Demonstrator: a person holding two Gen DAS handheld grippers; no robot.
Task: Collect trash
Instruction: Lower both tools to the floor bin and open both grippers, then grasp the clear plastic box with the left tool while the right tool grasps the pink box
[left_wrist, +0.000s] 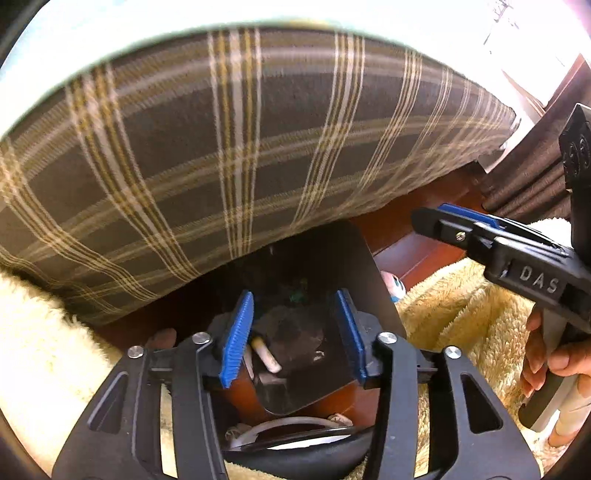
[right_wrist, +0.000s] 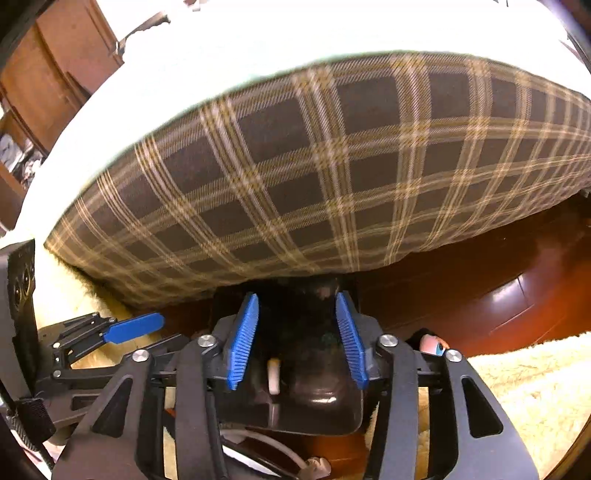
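left hand-held gripper (left_wrist: 295, 334): jaws stood partly apart, blue ribbed pads (left_wrist: 236, 338) clear of everything; nothing was gripped. directly under the gap lay a dark dustpan (left_wrist: 354, 258), tilted, its open mouth toward 12 o'clock. inside the pan rested a cigarette butt (left_wrist: 266, 356), just beside the left pad at about 7 o'clock of the gap, with dark dusty debris (left_wrist: 291, 332) at the centre.

right hand-held gripper (right_wrist: 297, 341): jaws likewise partly apart, nothing between the pads but open space above the same dustpan (right_wrist: 325, 406). the butt (right_wrist: 273, 376) showed here at 6 o'clock of the gap, apart from both pads. no contact with the pan could be confirmed for either tool.

in the left wrist view the right hand-held gripper (left_wrist: 424, 221) entered from 3 o'clock, with a person's hand (left_wrist: 546, 354) on its handle. in the right wrist view the left hand-held gripper (right_wrist: 151, 325) entered from 9 o'clock.

outward: a bed with a brown plaid cover (left_wrist: 221, 166) filled the field from 9 through 12 to 3 o'clock. the pan sat on a red-brown wooden floor (right_wrist: 480, 277) at the bed's lower edge. a cream shaggy rug (left_wrist: 461, 302) lay at 4 o'clock, and a small pale-and-blue item (left_wrist: 395, 286), not identifiable, lay on the floor just right of the pan.
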